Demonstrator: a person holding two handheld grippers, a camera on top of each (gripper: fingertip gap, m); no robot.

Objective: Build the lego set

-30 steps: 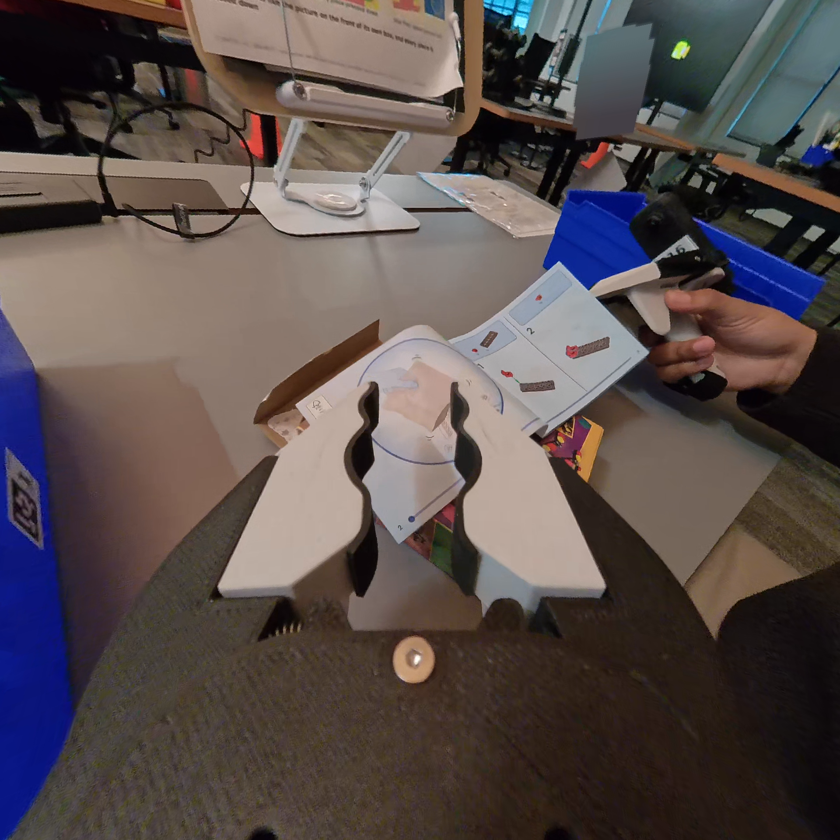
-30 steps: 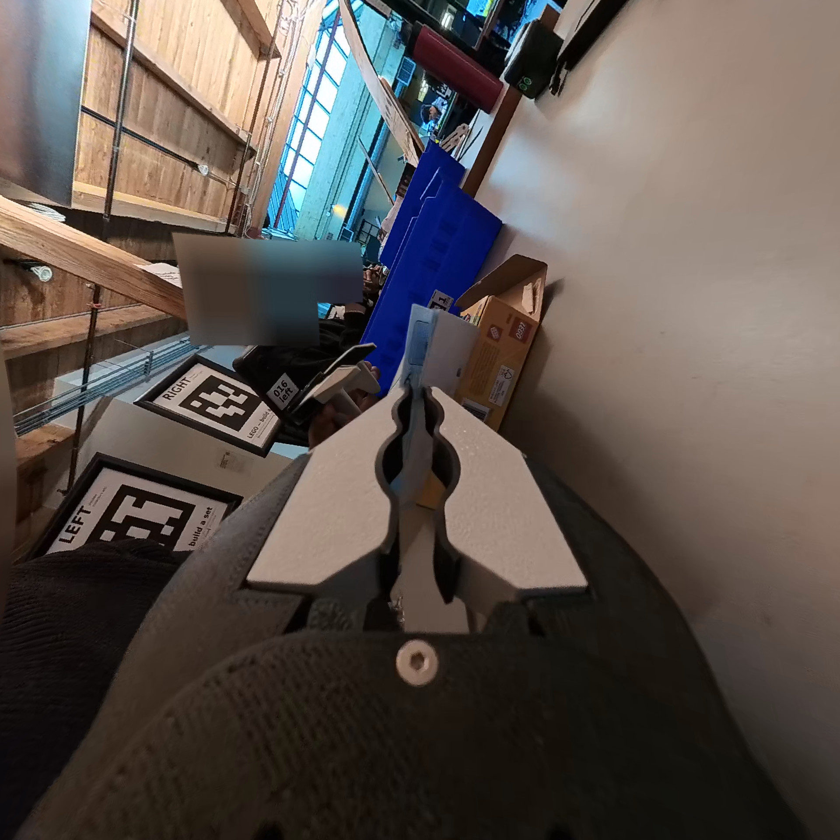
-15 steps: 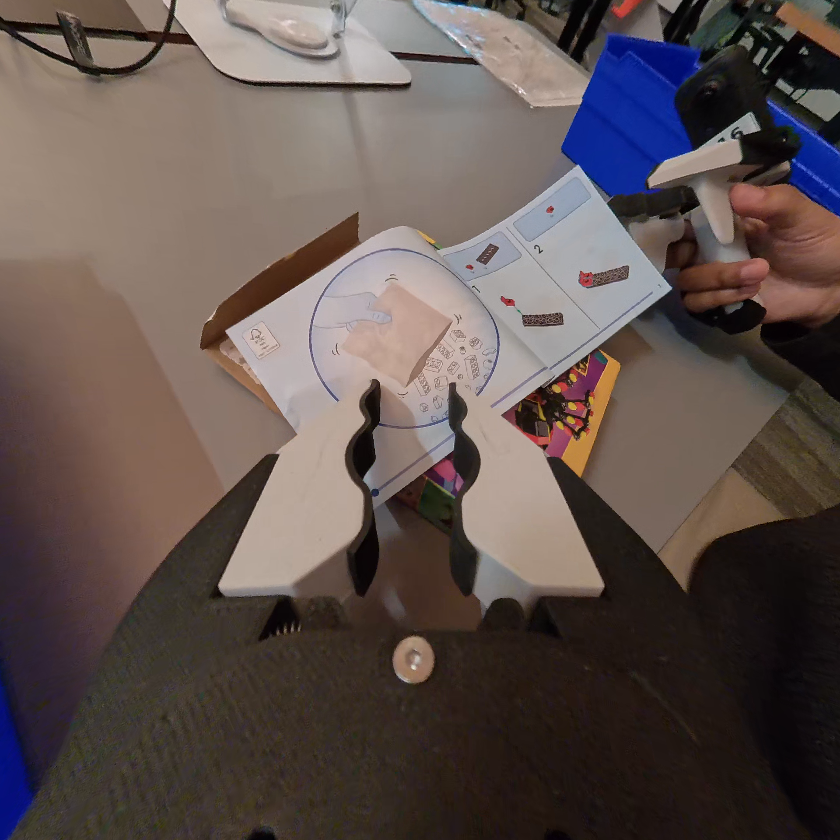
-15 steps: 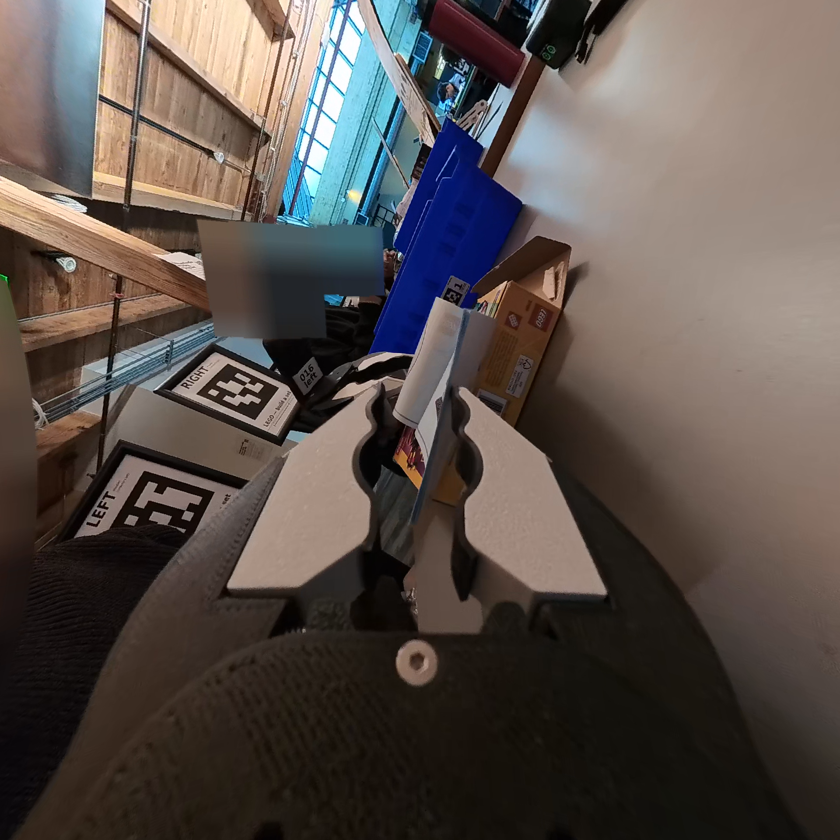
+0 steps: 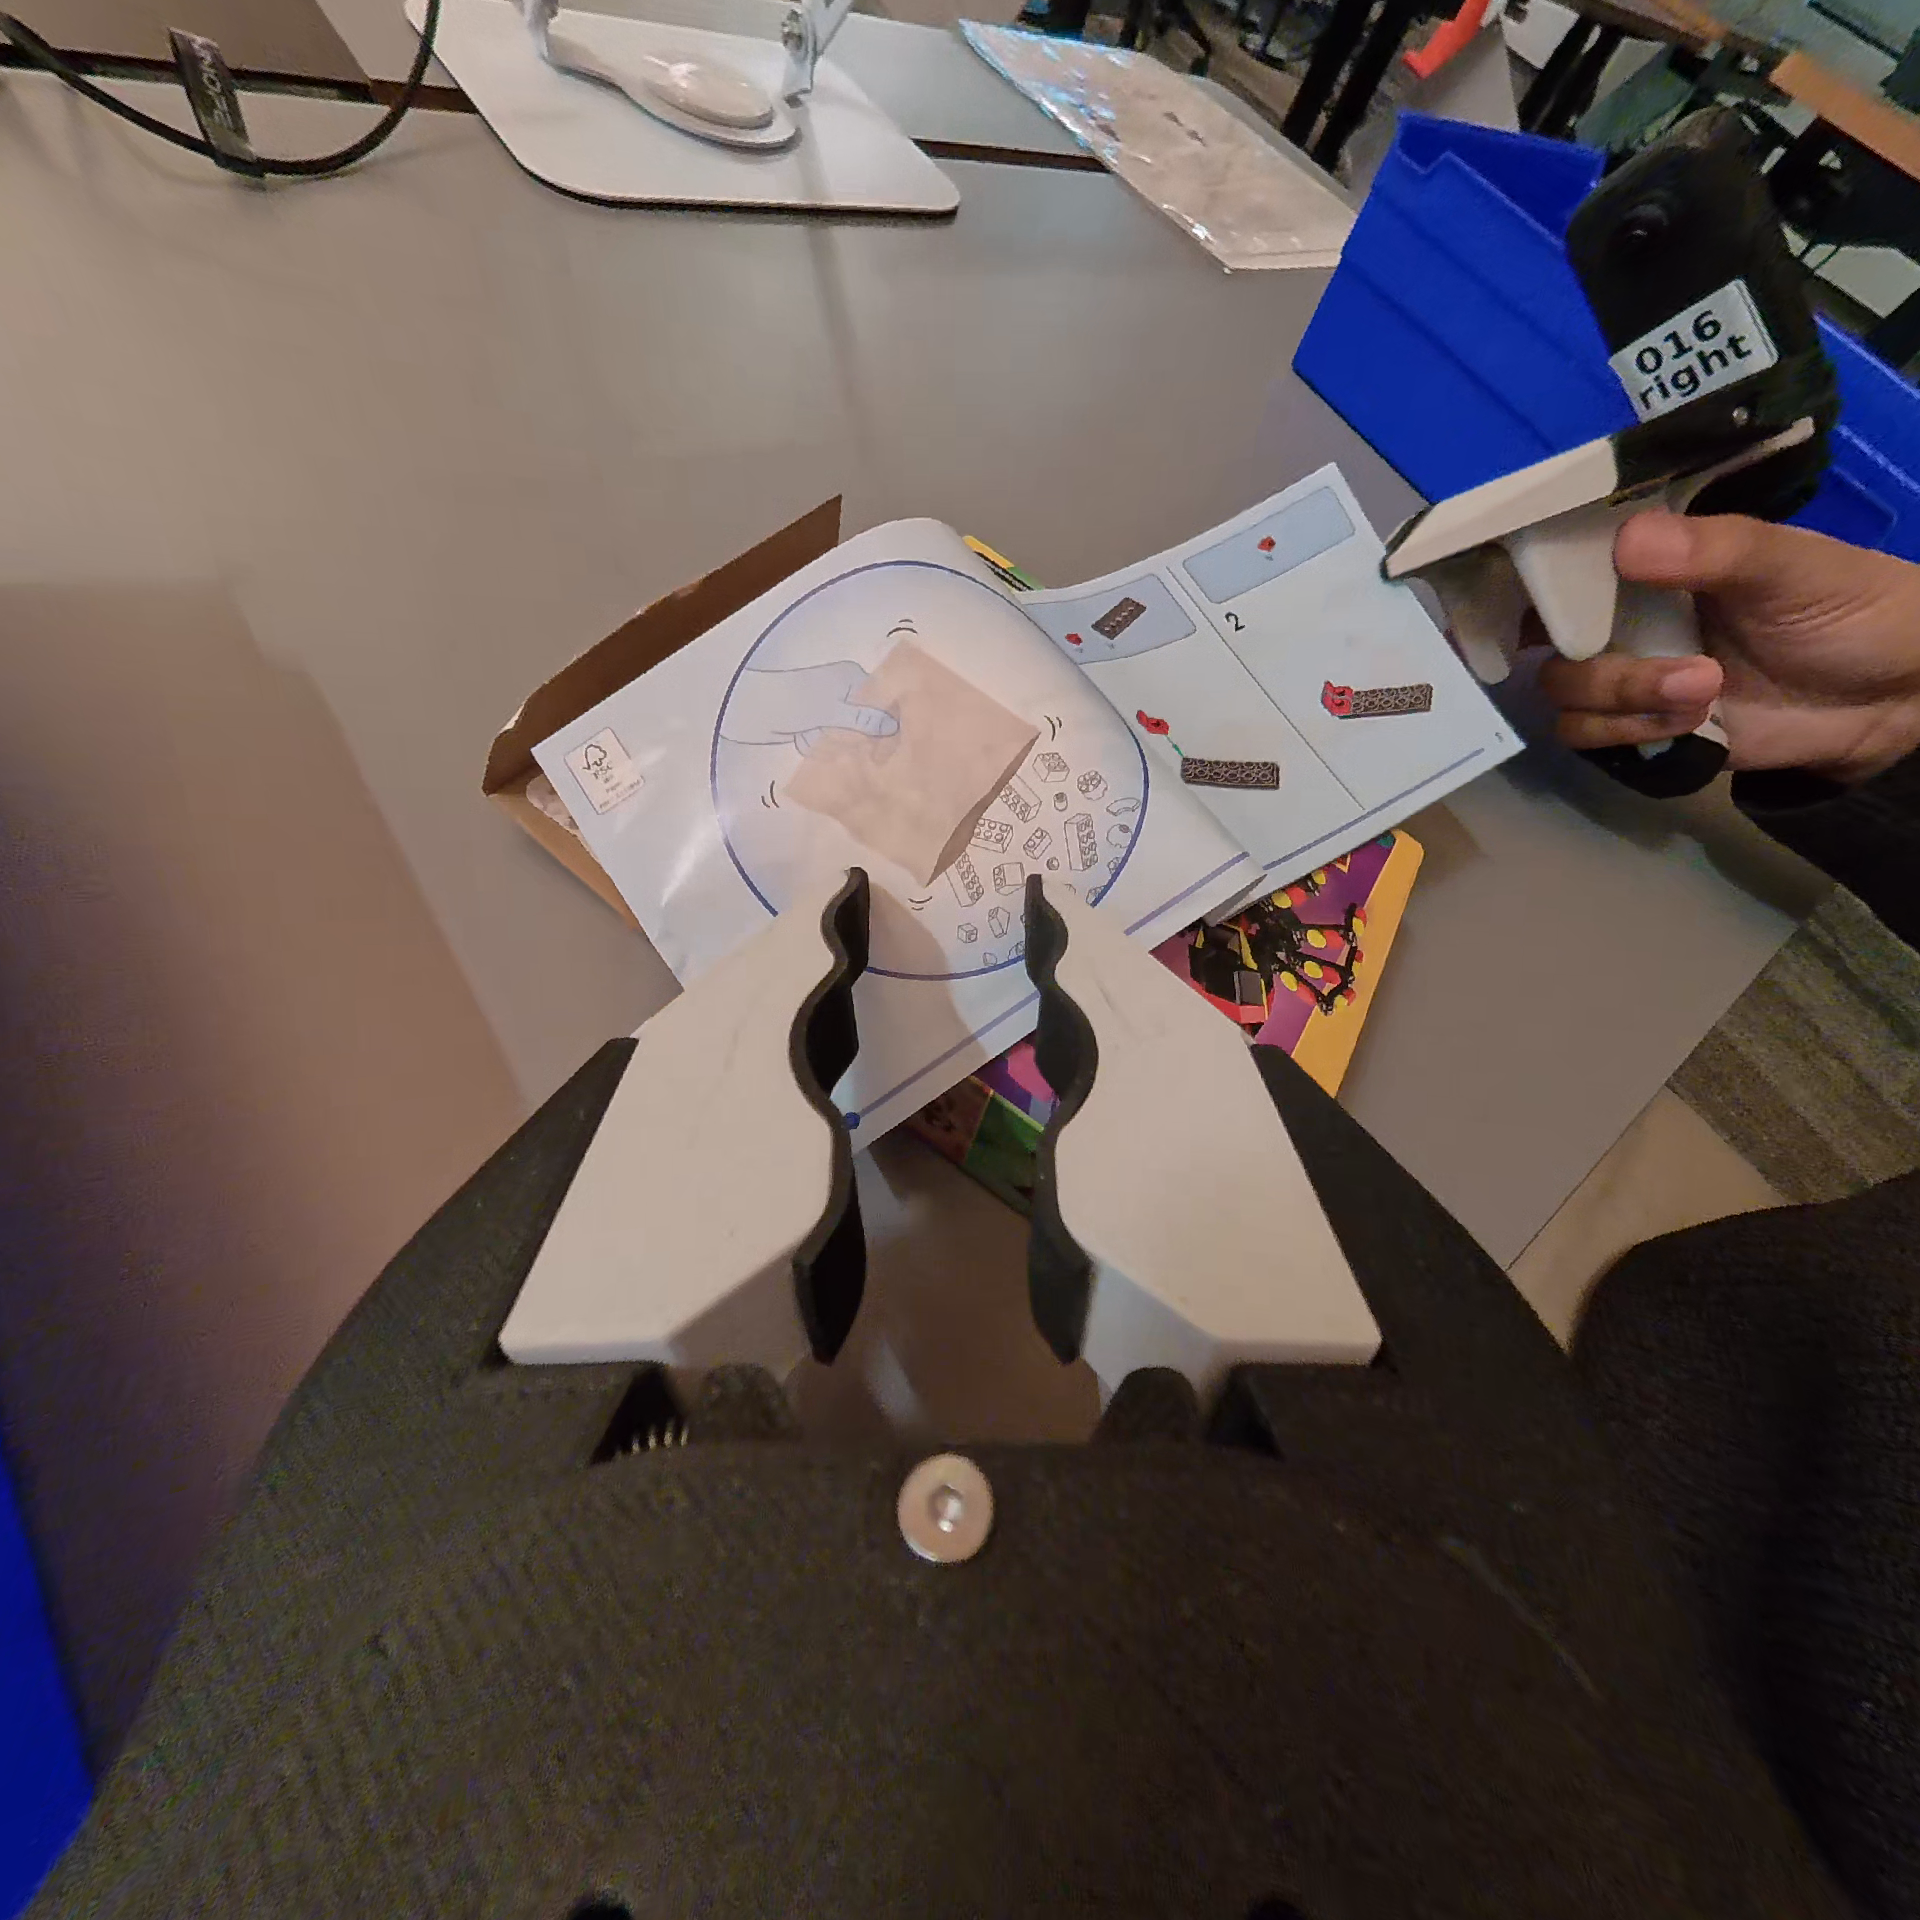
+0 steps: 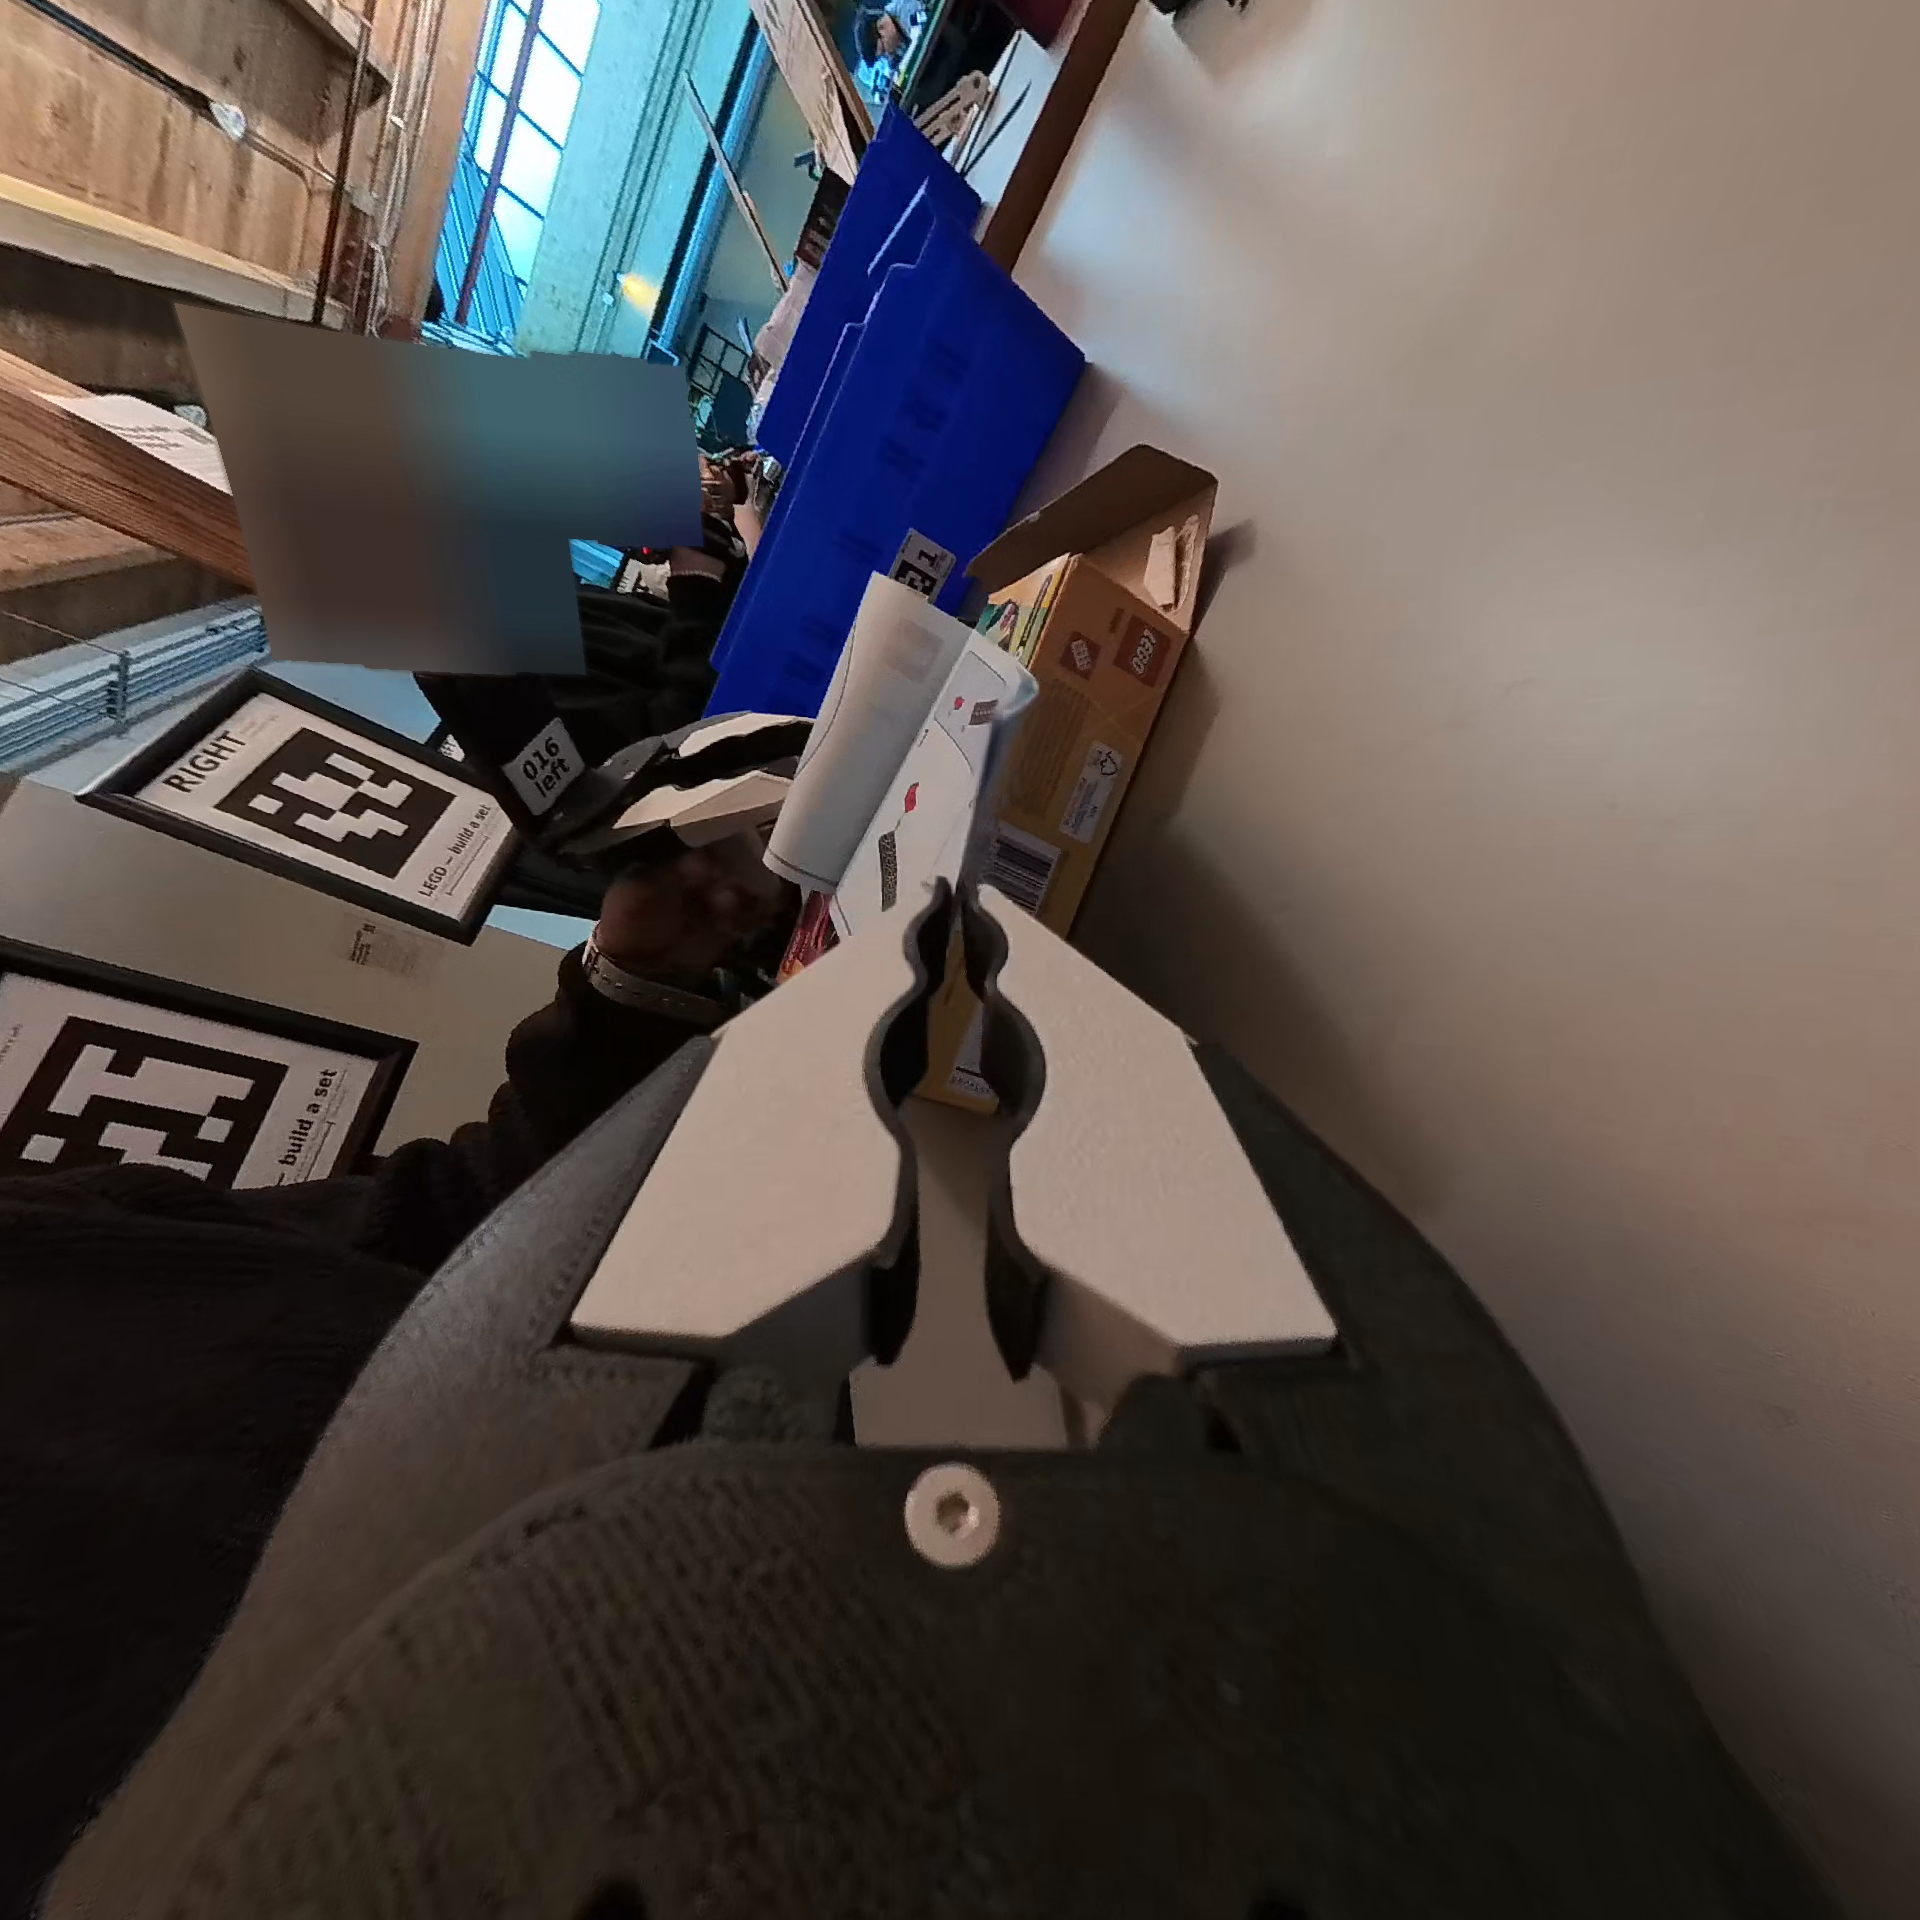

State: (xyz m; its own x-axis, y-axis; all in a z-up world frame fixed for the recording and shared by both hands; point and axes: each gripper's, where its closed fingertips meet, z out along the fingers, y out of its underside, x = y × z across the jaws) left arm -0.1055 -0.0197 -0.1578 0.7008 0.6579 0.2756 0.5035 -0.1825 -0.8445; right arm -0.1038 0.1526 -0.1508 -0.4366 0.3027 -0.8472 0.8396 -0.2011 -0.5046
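An open instruction booklet (image 5: 935, 748) lies over the yellow and purple lego box (image 5: 1320, 966), whose brown end flap (image 5: 665, 644) stands open. My left gripper (image 5: 940, 904) is open just above the near edge of the booklet's left page and grips nothing. My right gripper (image 5: 1392, 566), held by a hand, is shut on the outer edge of the right page and holds it slightly raised. In the right wrist view the right gripper (image 6: 951, 899) pinches the page (image 6: 914, 790) in front of the box (image 6: 1101, 727), with the left gripper (image 6: 717, 790) beyond it.
Blue bins (image 5: 1455, 291) stand at the right, and another blue bin (image 5: 31, 1662) is at the near left. A white stand base (image 5: 675, 135), a black cable (image 5: 208, 114) and a clear plastic bag (image 5: 1174, 145) lie at the back. The table edge (image 5: 1621, 1174) is near right. The tips of one gripper are about 20 cm away from the tips of the other.
The right gripper opened around the page half a second ago and is shut on its edge again. The left gripper tilted down over the booklet, which now lies spread open.
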